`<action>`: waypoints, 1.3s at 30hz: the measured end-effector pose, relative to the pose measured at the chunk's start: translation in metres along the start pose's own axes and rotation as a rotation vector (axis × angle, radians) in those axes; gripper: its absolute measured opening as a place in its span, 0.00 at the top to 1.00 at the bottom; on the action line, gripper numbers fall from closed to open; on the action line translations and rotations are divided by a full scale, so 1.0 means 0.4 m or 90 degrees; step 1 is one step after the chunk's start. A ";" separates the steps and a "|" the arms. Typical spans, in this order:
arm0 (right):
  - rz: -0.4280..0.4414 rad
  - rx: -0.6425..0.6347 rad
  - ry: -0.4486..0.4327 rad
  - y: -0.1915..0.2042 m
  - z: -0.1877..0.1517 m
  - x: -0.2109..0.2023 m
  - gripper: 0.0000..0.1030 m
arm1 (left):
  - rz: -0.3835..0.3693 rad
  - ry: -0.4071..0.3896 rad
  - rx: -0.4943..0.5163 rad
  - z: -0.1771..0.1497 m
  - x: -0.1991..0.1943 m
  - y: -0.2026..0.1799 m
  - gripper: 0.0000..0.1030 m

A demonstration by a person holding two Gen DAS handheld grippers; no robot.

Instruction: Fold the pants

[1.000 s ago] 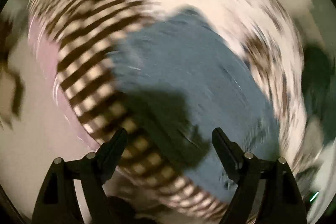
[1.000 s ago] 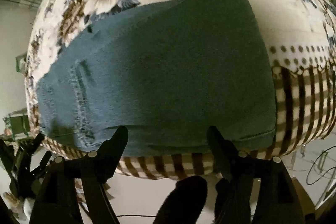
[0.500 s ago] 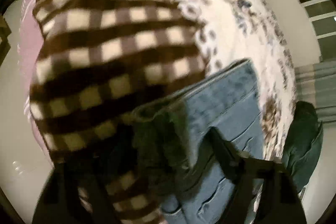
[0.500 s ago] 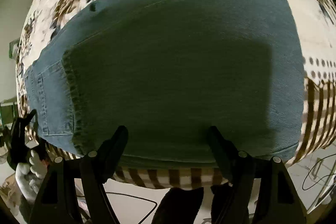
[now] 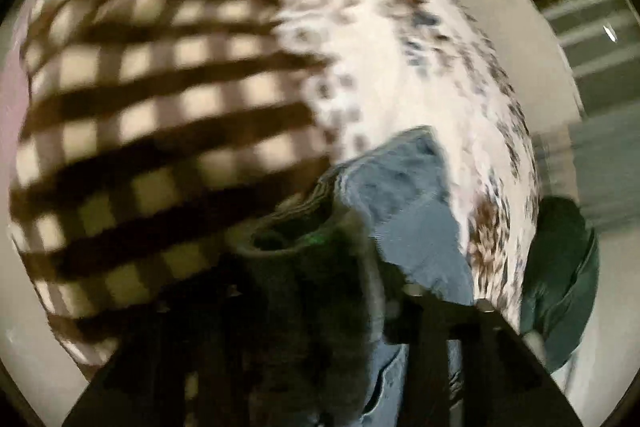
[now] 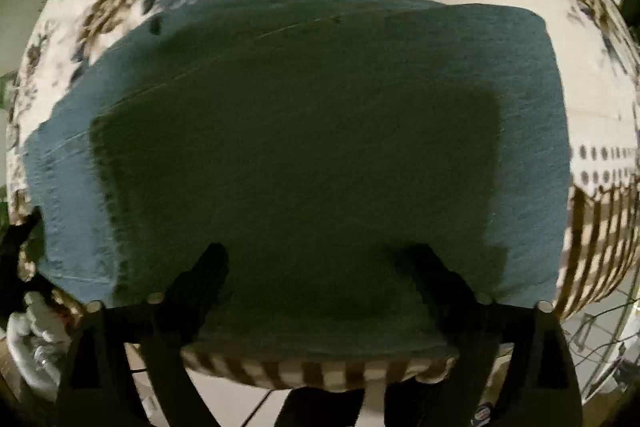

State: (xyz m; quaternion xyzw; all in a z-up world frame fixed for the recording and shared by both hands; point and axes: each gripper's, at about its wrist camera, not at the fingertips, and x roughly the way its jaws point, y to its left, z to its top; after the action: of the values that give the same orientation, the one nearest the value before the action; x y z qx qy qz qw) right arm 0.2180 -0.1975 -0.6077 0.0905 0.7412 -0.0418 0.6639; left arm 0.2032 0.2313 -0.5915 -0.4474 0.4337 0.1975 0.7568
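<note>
Blue denim pants (image 6: 320, 131) lie folded into a wide rectangle on a floral and checked cloth (image 6: 600, 99). My right gripper (image 6: 320, 267) is open and hovers close over the pants' near edge, casting a dark shadow on them. In the blurred left wrist view, a raised bunch of the denim (image 5: 316, 287) stands between the fingers of my left gripper (image 5: 316, 307), lifted off the rest of the pants (image 5: 412, 219). The left finger is hidden in shadow, so the grip does not show clearly.
The checked border of the cloth (image 5: 140, 131) hangs over the table edge. A dark green bundle (image 5: 560, 279) sits at the right beyond the table in the left wrist view. Pale floor (image 6: 248, 403) and cables (image 6: 600, 339) lie below the near edge.
My left gripper swung down to the pants' end and a bunch of denim has risen between its fingers. My right gripper moved in closer over the pants and stays open.
</note>
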 end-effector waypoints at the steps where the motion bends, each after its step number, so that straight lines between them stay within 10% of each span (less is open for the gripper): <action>1: -0.017 -0.004 -0.002 0.001 0.001 0.001 0.08 | 0.001 -0.012 0.021 -0.005 -0.018 -0.018 0.74; 8: -0.017 0.004 -0.019 -0.032 -0.002 -0.032 0.08 | -0.011 -0.089 0.225 -0.084 -0.202 -0.258 0.76; 18: 0.024 0.011 -0.060 -0.212 -0.031 -0.148 0.05 | -0.104 -0.079 0.393 -0.412 -0.383 -0.602 0.77; 32: 0.030 0.174 -0.047 -0.796 -0.057 -0.153 0.05 | -0.105 0.099 0.549 -0.978 -0.177 -0.809 0.77; 39: 0.096 0.223 -0.064 -0.974 -0.068 -0.161 0.05 | 0.026 0.200 0.681 -1.139 -0.028 -0.818 0.71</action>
State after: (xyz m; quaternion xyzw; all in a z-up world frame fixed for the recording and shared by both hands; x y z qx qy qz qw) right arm 0.1240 -0.5793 -0.5632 0.2574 0.6795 -0.1249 0.6756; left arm 0.2033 -0.3249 -0.5183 -0.0167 0.5895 -0.1045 0.8008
